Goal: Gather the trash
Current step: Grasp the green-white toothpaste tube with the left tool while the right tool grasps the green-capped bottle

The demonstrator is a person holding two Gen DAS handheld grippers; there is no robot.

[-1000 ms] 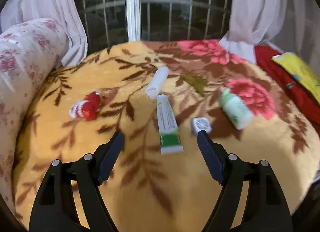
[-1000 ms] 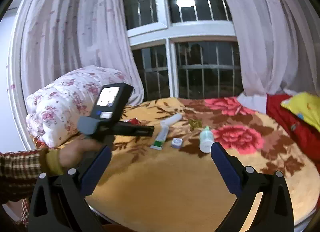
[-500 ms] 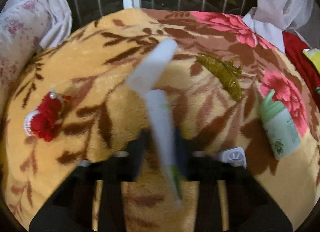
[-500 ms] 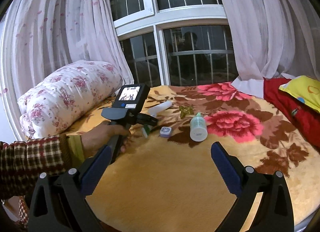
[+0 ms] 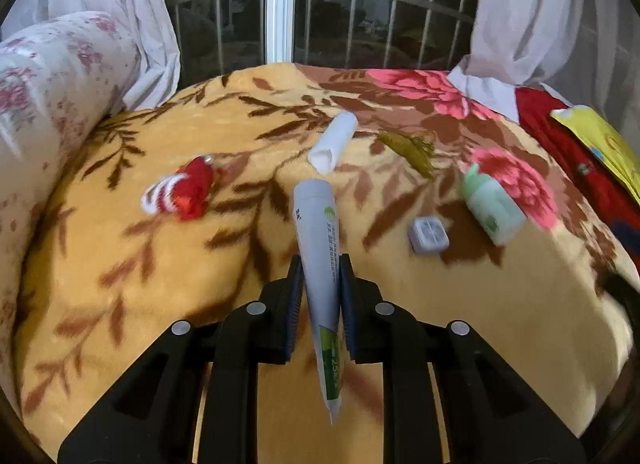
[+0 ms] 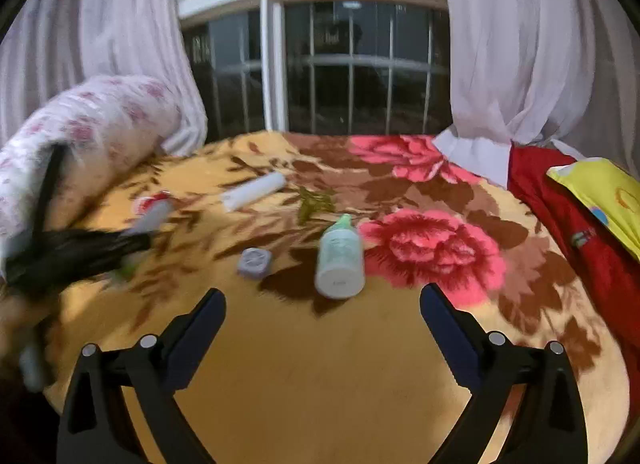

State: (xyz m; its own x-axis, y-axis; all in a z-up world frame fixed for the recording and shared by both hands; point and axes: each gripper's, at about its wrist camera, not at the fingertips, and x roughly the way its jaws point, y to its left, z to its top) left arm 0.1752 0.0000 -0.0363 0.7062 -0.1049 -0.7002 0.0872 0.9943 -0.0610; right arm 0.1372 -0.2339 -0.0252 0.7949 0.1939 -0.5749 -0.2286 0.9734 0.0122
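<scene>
My left gripper (image 5: 319, 262) is shut on a white-and-green tube (image 5: 318, 232), lifted off the floral blanket (image 5: 160, 264) with its cap end pointing away. On the blanket lie a white roll (image 5: 334, 141), a red-and-white wrapper (image 5: 182, 191), a green hair claw (image 5: 408, 149), a small grey square case (image 5: 428, 229) and a pale green bottle (image 5: 490, 203). My right gripper (image 6: 322, 306) stands open just in front of the green bottle (image 6: 340, 256), with nothing between its fingers. The left gripper (image 6: 132, 242) shows blurred at the left of the right wrist view.
A rolled flowery quilt (image 5: 48, 95) lines the left side. Red cloth (image 5: 576, 167) and a yellow packet (image 5: 600, 143) lie at the right edge. White curtains (image 6: 520, 63) and a barred window (image 6: 340, 71) stand behind the bed.
My left gripper closed on the tube and lifted it off the blanket. My right gripper moved forward and lower toward the green bottle, staying open.
</scene>
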